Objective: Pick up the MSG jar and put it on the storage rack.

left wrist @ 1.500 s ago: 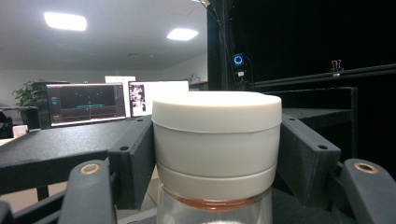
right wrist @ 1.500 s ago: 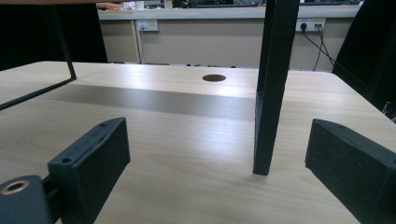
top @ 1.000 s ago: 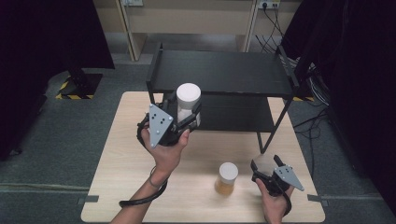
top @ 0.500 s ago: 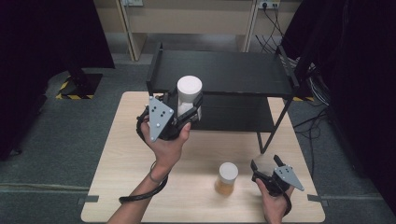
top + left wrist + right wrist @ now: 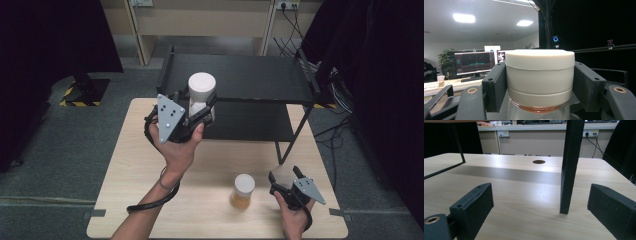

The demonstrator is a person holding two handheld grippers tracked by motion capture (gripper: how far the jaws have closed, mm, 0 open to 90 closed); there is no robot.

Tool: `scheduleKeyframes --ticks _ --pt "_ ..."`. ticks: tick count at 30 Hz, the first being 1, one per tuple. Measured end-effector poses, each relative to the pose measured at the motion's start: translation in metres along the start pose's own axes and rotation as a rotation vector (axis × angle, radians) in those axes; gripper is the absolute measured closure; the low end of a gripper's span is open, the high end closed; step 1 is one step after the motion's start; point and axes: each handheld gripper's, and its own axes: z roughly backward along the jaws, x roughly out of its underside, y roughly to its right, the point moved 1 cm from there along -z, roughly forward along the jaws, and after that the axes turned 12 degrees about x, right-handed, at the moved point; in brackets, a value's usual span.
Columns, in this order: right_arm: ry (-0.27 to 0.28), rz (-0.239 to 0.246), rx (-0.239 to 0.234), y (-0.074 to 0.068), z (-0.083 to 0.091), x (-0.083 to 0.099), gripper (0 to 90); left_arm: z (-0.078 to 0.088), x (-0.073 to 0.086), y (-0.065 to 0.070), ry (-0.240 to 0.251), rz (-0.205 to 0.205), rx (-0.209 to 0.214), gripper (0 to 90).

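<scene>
My left gripper (image 5: pixel 200 111) is clamped on a round jar (image 5: pixel 201 96) with a smooth white lid; it is held in the air, in front of the black two-level metal shelf (image 5: pixel 240 80). Its glass is clear, with amber content under the lid. My right gripper (image 5: pixel 282 181) rests low on the pale, wood-grain table (image 5: pixel 135 180), jaws apart, nothing between. A second jar (image 5: pixel 243 191) stands just beside it. The floor is grey carpet.

Black two-tier shelf rack (image 5: pixel 240 80), light wooden table (image 5: pixel 130 190), grey floor (image 5: pixel 60 150)
</scene>
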Motion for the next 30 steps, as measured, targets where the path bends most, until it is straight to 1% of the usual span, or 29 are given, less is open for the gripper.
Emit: scheduleKeyframes --ticks 11,16,21,27,30 --pt "-0.001 0.001 0.000 0.000 0.000 0.000 6.7 -0.003 -0.009 -0.003 -0.001 0.000 0.000 33.3" --pt "-0.001 0.000 0.000 0.000 0.000 0.000 6.7 -0.004 -0.013 -0.004 0.006 0.000 -0.002 33.4" --pt "-0.002 0.001 -0.001 0.000 0.000 0.000 6.7 -0.005 -0.018 -0.006 0.000 -0.003 -0.001 33.3" --pt "-0.003 0.000 -0.001 0.000 0.000 0.000 6.7 -0.007 -0.023 -0.008 -0.003 0.006 -0.001 33.3" --pt "-0.002 -0.001 -0.001 0.000 0.000 0.000 6.7 -0.008 -0.025 -0.009 -0.003 0.003 -0.003 33.3"
